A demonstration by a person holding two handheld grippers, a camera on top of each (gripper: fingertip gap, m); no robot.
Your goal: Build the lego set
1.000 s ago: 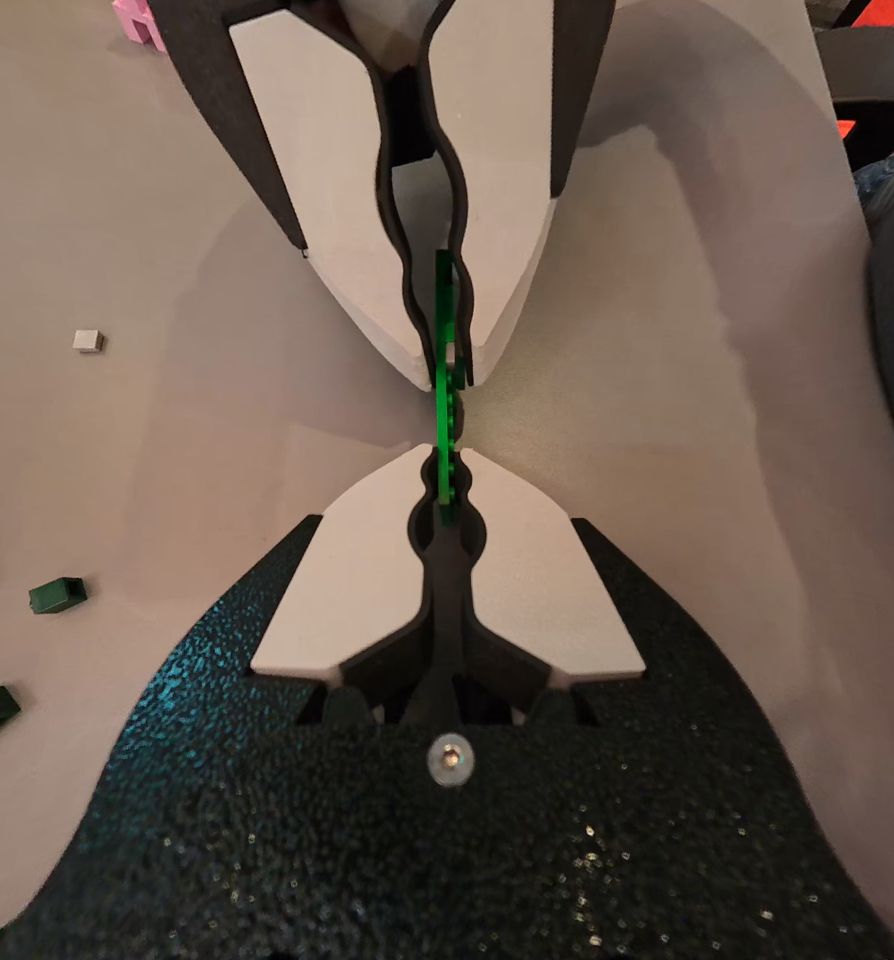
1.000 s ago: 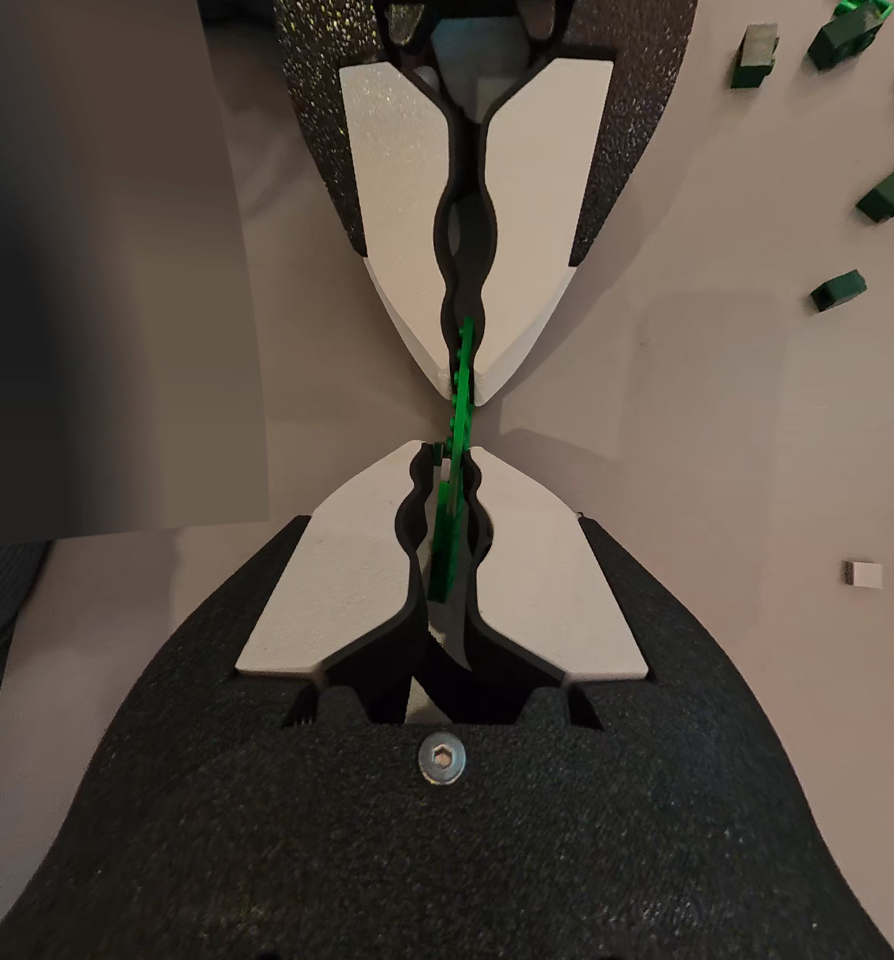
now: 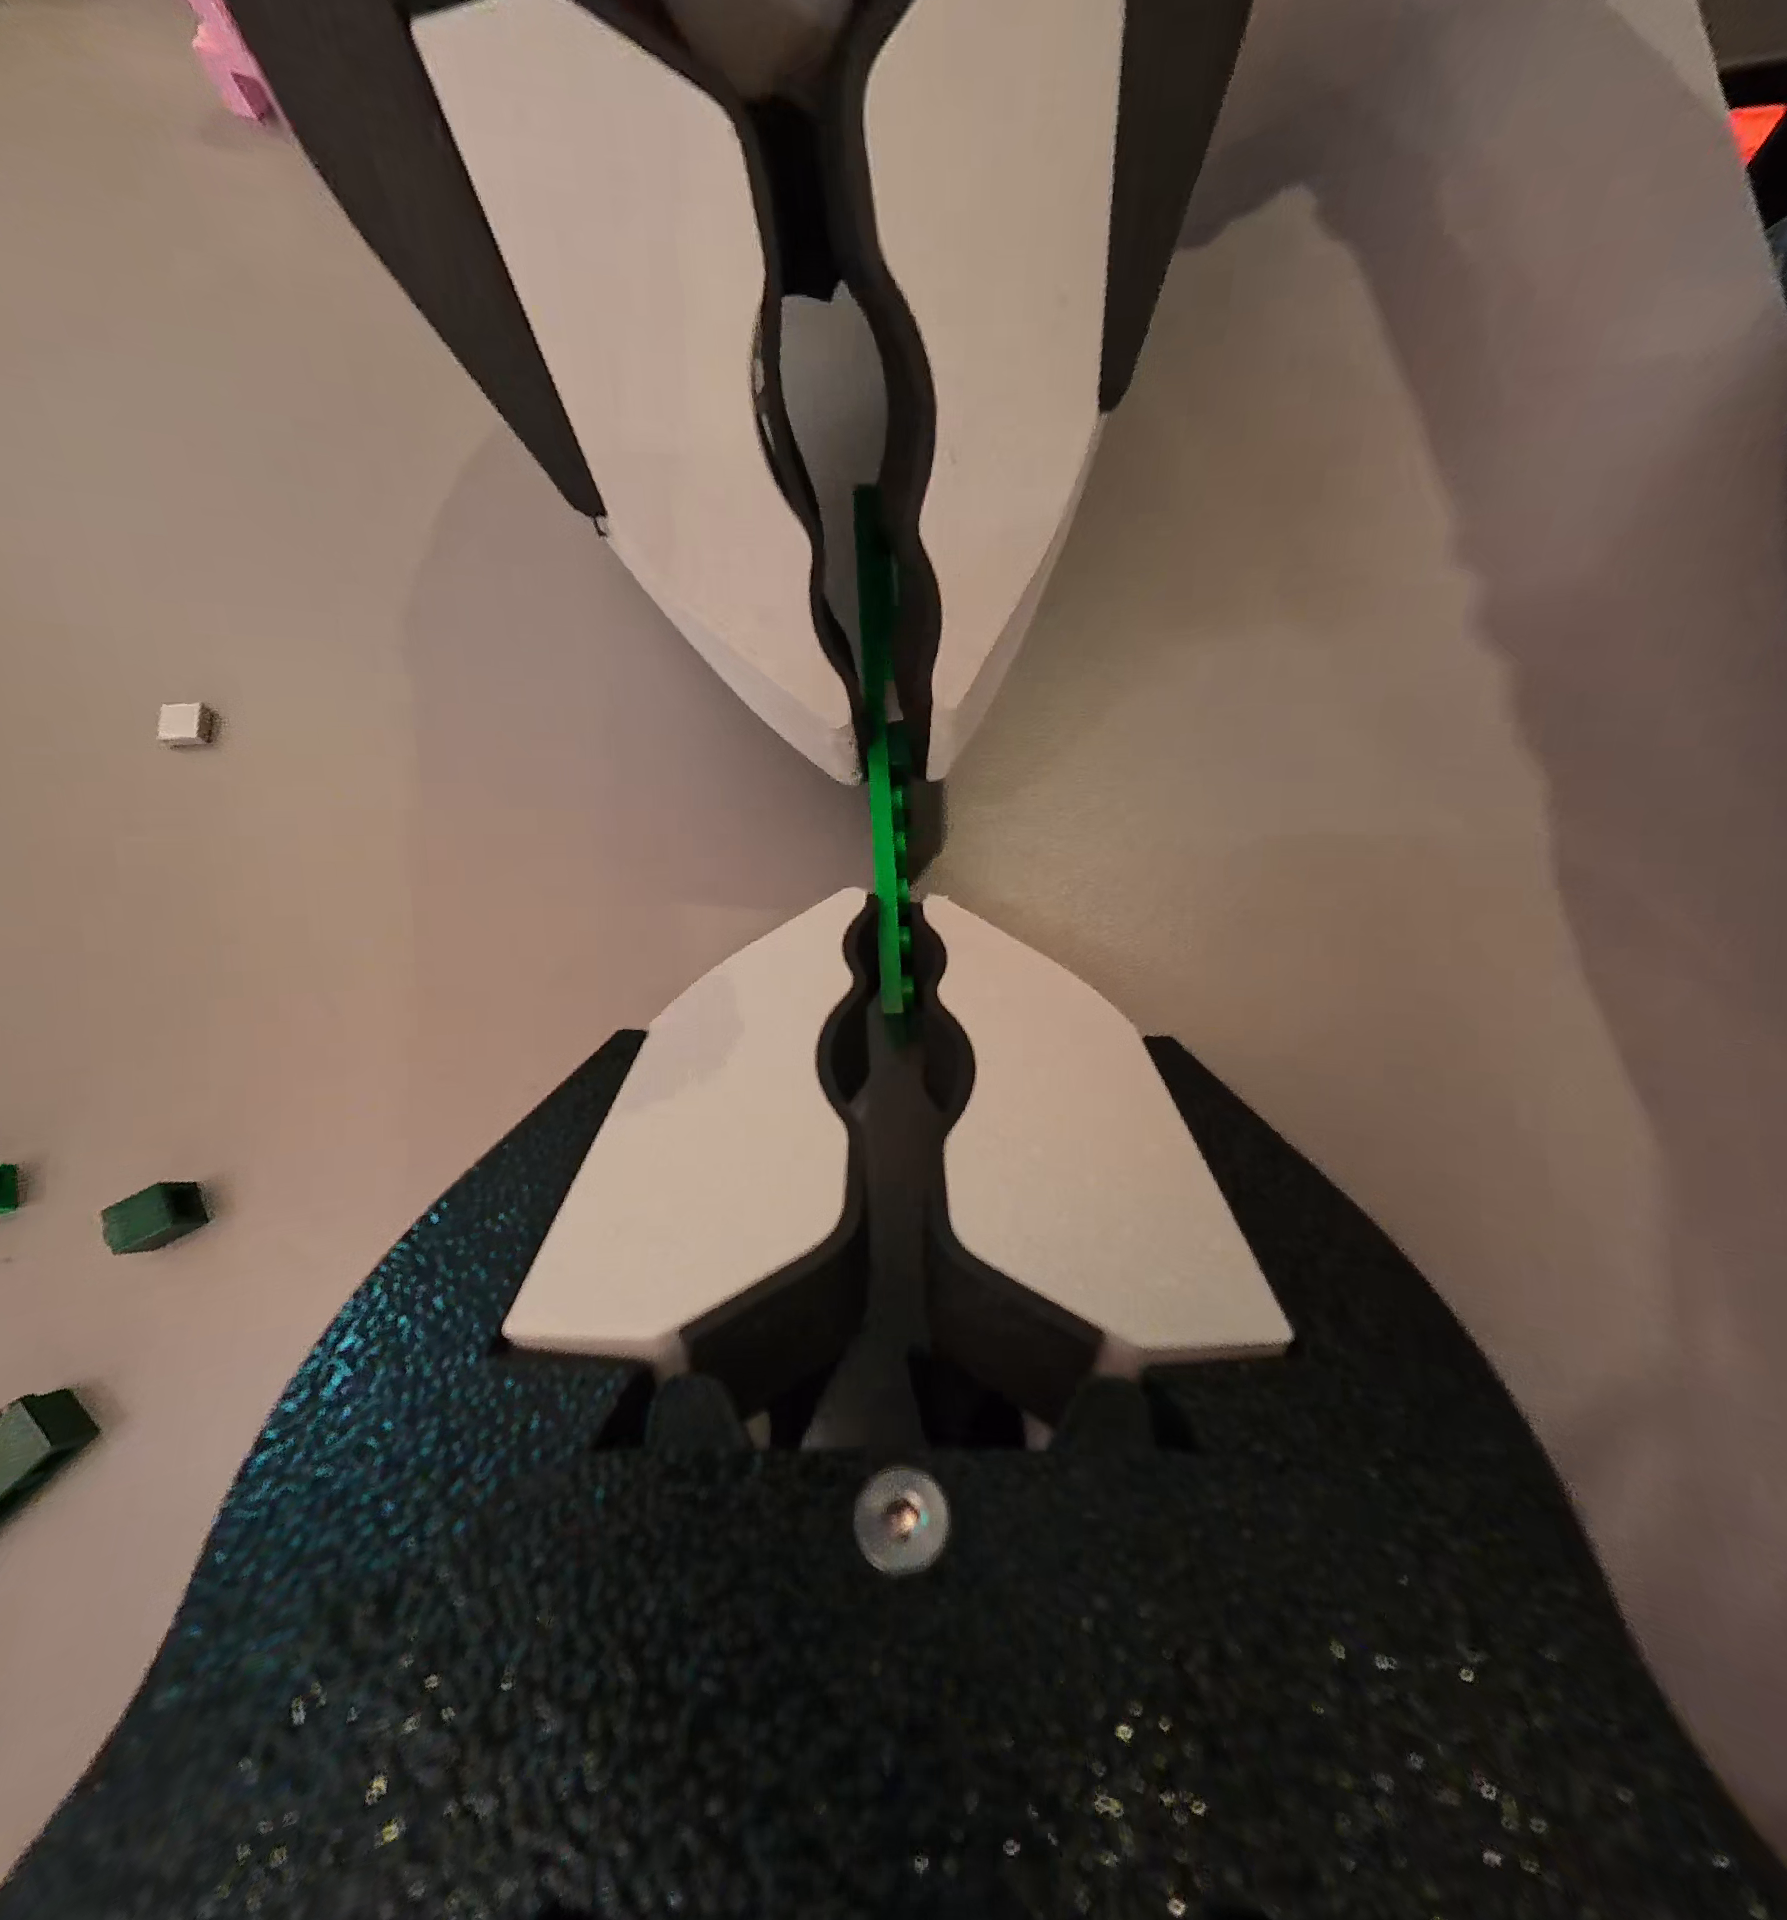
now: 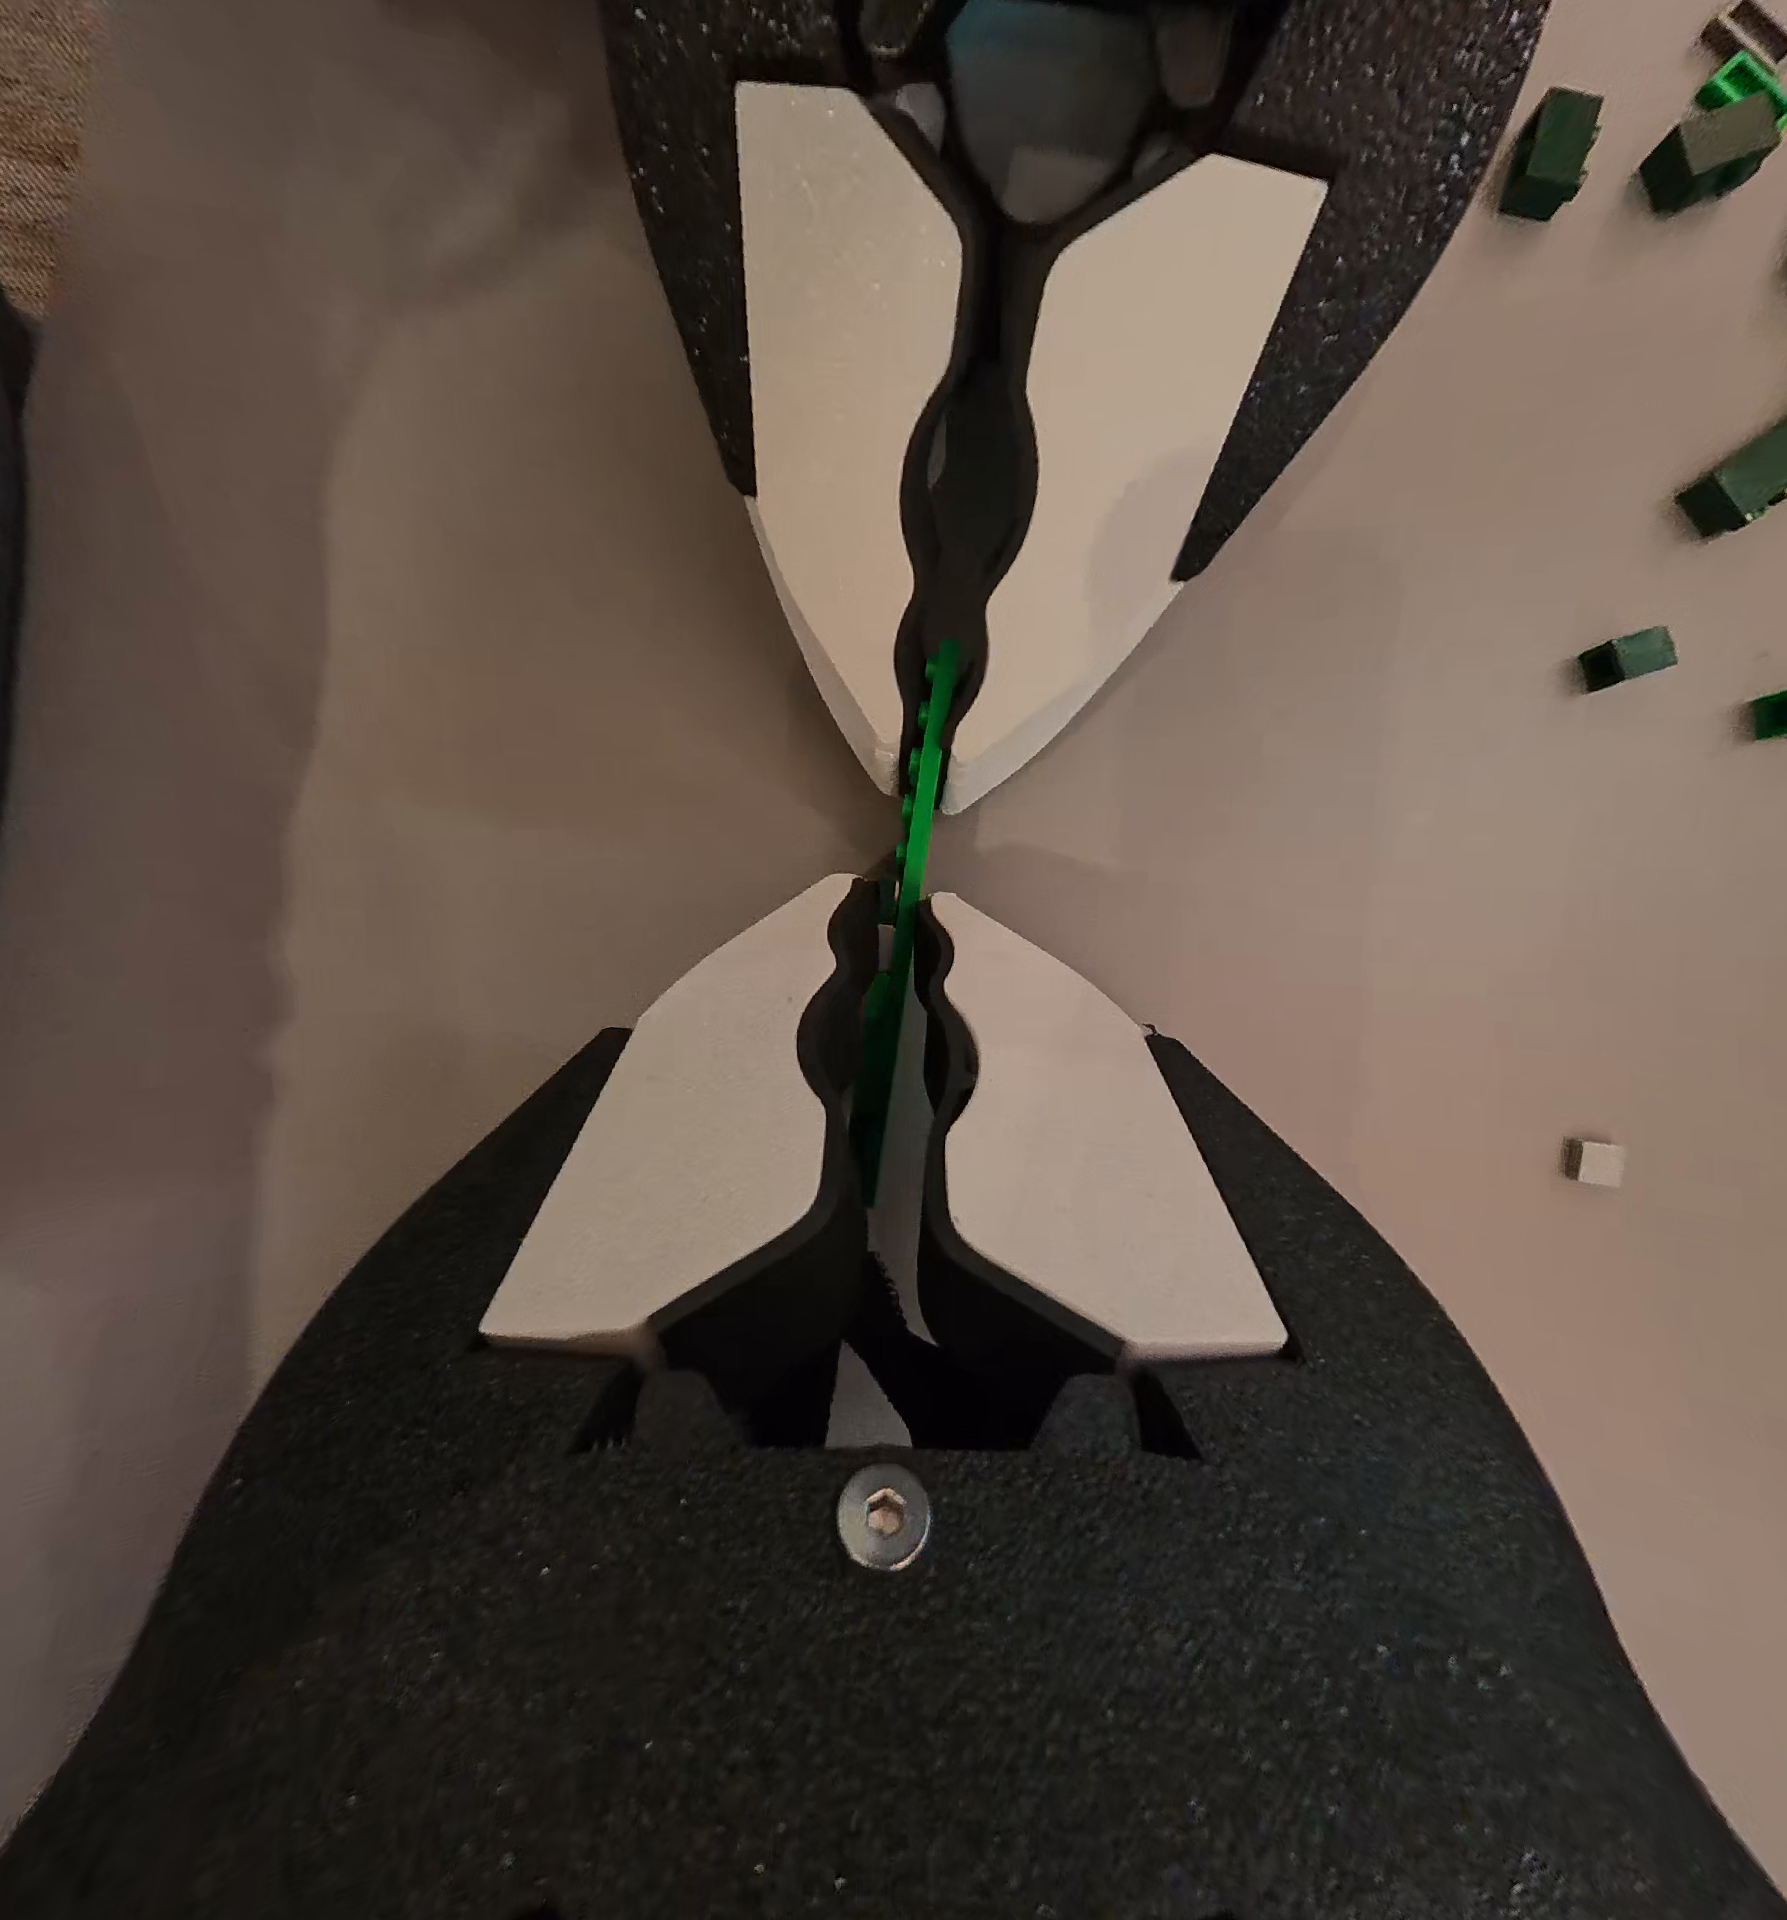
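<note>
Left wrist view: left claw (image 3: 894,914) clamps one end of a thin green plate (image 3: 887,831), edge-on, studs to the right, above the counter (image 3: 453,831). Right claw (image 3: 891,764) grips the far end. Loose green bricks (image 3: 154,1216) left, some cut off.

Right wrist view: right claw (image 4: 894,894) pinches the plate (image 4: 920,790), slightly tilted; its near end is hidden between the fingers. Bricks (image 4: 1627,657) top right are blurred.

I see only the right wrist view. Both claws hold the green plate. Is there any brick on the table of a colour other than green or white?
Observer: Yes. A pink brick lies on the table, at the top left of the left wrist view. It is beside the right claw, which grips the green plate.
Operator: Is there anything past the table edge at the top right of that view?
Observer: A red-orange patch on something dark. I cannot tell what it is.
</note>
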